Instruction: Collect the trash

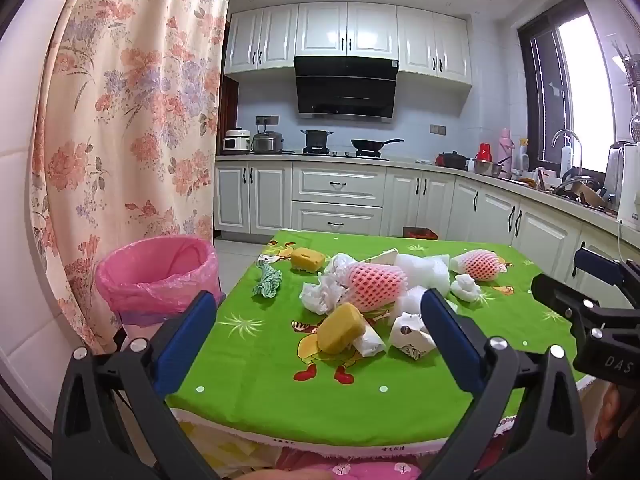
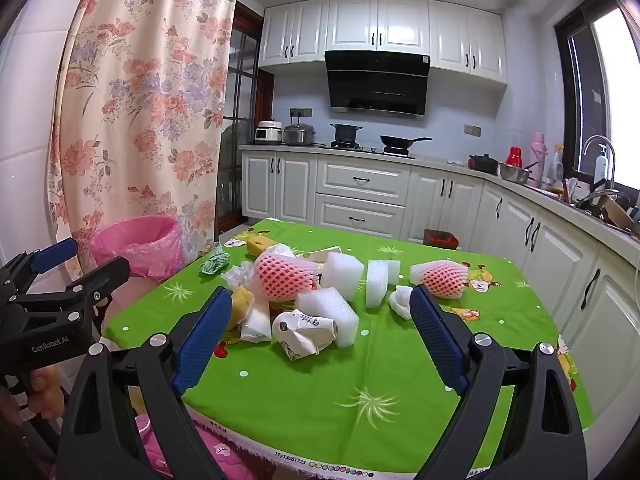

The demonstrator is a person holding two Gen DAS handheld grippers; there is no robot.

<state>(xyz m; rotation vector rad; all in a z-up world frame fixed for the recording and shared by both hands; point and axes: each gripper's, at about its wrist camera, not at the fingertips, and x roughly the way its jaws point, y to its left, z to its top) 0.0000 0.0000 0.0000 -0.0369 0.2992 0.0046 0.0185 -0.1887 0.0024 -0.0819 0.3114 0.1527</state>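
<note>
Trash lies piled on the green tablecloth (image 1: 260, 372): two pink foam fruit nets (image 1: 376, 282) (image 2: 442, 278), yellow sponges (image 1: 340, 328), white foam blocks (image 2: 342, 270), crumpled tissues (image 1: 320, 296), a crushed paper cup (image 2: 304, 334) and a green-white rope bundle (image 1: 267, 283). A bin with a pink liner (image 1: 158, 276) stands left of the table; it also shows in the right wrist view (image 2: 138, 246). My left gripper (image 1: 320, 312) is open and empty, held above the table's near edge. My right gripper (image 2: 320, 312) is open and empty, likewise before the pile.
A floral curtain (image 1: 132, 120) hangs behind the bin at the left. White kitchen cabinets (image 1: 336, 196) and a counter with pots run along the back and right. A small red box (image 2: 440, 238) sits on the floor beyond the table.
</note>
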